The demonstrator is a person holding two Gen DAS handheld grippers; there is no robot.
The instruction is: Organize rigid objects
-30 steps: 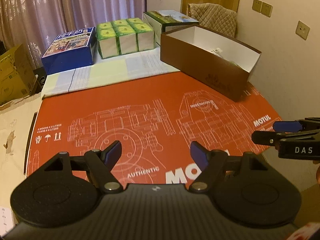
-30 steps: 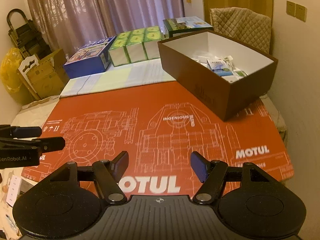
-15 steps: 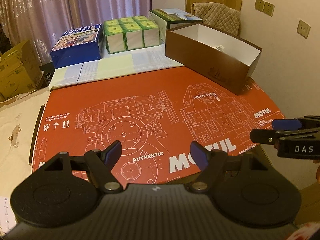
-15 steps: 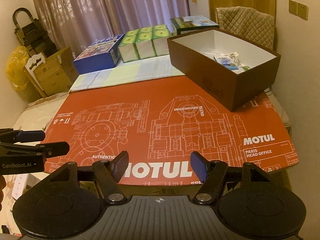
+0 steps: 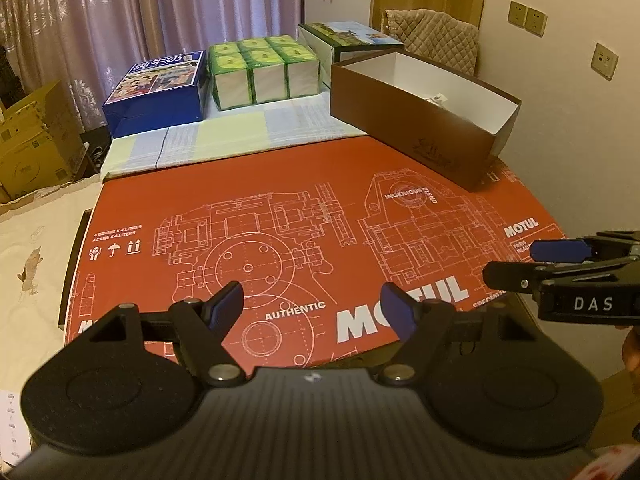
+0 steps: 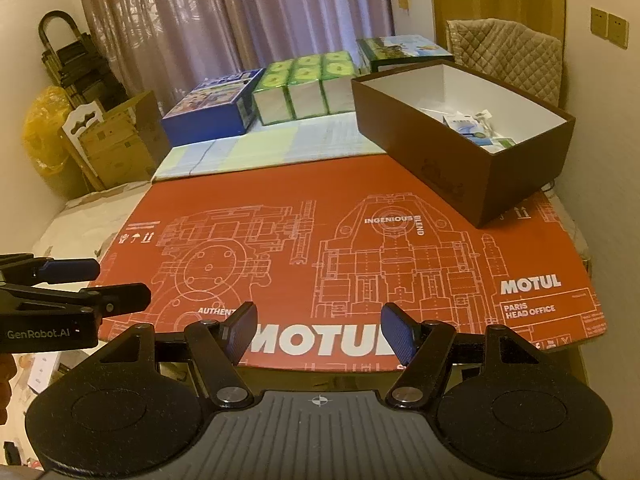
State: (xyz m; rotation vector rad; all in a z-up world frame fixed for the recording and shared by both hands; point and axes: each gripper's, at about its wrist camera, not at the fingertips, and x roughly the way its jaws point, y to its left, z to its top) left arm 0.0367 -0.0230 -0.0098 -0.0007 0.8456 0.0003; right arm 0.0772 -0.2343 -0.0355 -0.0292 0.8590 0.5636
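Both my left gripper [image 5: 312, 306] and right gripper [image 6: 318, 328] hang released and bare low in frame, the brown box [image 6: 460, 168] lying well apart toward the upper right

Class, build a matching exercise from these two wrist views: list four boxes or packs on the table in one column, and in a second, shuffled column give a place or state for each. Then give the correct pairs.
Column 1
1. brown open box
2. blue printed box
3. green six-pack
4. green landscape-lid box

Column 2
A. farthest left in the back row
B. on the red Motul mat, small packets inside
C. behind the open box, by the quilted chair
D. middle of the back row

Pairs: 1-B, 2-A, 3-D, 4-C
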